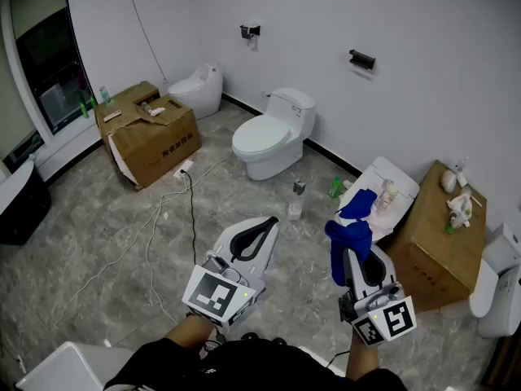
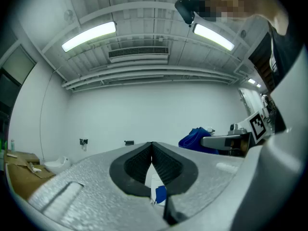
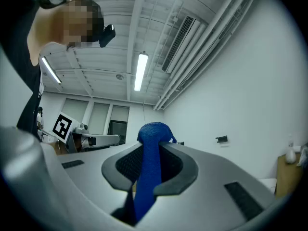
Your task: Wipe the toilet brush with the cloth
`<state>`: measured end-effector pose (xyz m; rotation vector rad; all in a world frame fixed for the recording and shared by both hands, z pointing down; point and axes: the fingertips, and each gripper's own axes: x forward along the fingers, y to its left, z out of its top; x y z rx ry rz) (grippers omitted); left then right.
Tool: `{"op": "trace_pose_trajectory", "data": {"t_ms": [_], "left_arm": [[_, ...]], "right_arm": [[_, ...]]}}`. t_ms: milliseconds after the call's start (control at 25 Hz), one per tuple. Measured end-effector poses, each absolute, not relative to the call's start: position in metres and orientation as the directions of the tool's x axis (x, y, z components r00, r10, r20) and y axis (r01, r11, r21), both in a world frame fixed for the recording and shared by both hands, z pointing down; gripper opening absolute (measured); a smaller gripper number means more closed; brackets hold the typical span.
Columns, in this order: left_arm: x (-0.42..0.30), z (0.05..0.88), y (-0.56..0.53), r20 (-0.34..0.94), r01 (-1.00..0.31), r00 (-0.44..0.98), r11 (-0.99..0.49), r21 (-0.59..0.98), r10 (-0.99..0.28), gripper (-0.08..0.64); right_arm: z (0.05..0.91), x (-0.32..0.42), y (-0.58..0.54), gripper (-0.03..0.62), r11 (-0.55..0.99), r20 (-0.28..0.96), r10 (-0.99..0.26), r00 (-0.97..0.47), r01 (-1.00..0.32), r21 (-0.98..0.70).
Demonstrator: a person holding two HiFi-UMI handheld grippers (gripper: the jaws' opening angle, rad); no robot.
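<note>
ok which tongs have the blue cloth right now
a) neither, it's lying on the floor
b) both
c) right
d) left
c: the right tongs are clamped on the blue cloth, which runs up between them, while the left tongs are shut tip to tip.

Cloth [image 3: 147, 177] partly hidden between fingers [image 3: 175, 166], white fixture [image 1: 498, 292] cut by right edge, items [image 1: 460, 210] on carton [image 1: 431, 255] unclear
</note>
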<state>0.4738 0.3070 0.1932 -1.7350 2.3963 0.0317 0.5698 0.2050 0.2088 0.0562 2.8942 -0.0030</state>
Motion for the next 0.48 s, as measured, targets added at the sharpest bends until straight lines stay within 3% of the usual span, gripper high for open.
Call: {"op": "trace_pose_trajectory", "data": {"t_ms": [480], "left_arm": [[0.4775, 0.1956, 0.3115, -0.155, -0.946, -0.298, 0.313, -0.083, -0.942, 0.005]], "right_arm": [[0.2061, 0.5762, 0.206, 0.064, 0.999, -0.29, 0.011, -0.957, 0.02, -0.03]]}}
